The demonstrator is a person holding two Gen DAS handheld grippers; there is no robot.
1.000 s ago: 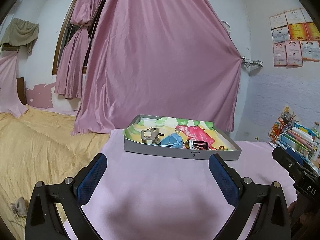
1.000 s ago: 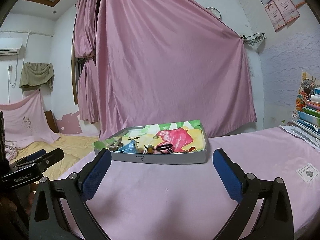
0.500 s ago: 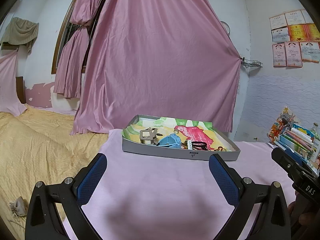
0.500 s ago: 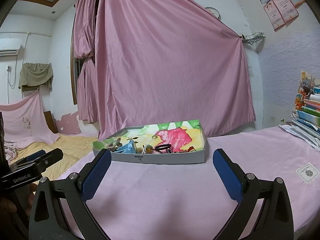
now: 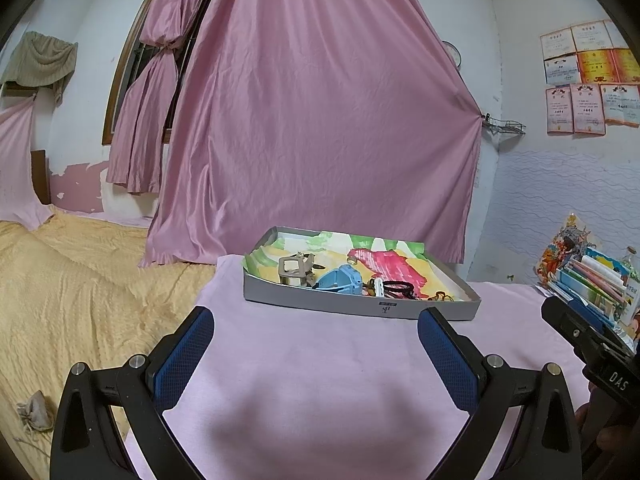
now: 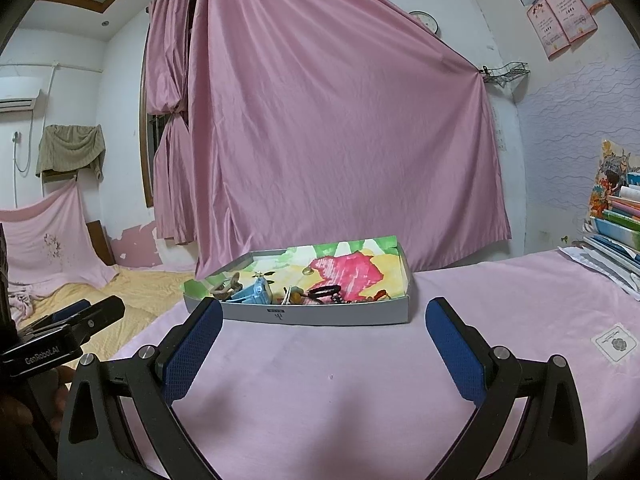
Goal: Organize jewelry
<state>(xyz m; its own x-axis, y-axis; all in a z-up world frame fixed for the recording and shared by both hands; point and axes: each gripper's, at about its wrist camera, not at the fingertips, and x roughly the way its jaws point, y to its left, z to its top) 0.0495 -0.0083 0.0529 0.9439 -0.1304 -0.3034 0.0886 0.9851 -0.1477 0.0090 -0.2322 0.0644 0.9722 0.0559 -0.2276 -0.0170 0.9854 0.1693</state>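
Blue, mesh-textured pads on black plastic arms: my left tongs stood spread wide, nothing between the fingers, hovering over the pink cloth. My right tongs matched: blue pads, jaws far apart, holding nothing.

Tray: shallow, grey card walls, rectangular, lined with paper painted red, yellow and green. It sat on the pink cloth ahead of both tongs, not touched by either. From the left camera its long axis ran left to right, slanting away toward the right. From the right camera the near long wall faced me almost squarely.

Contents, clustered along the near wall:
- light blue plastic piece, angular;
- tan metal clip, boxy, left of the blue piece;
- black band, looped, right of the blue piece;
- small beaded items beside it, too small to identify.

Left camera only: yellow quilted bedspread left of the cloth, a small drawstring pouch lying on it, and my right tongs' black body at the right edge. Right camera only: white air conditioner, a white embroidered patch on the cloth, and my left tongs at the left edge.

Both cameras: pink curtain behind the tray, stacked books to the right, certificates on the wall.
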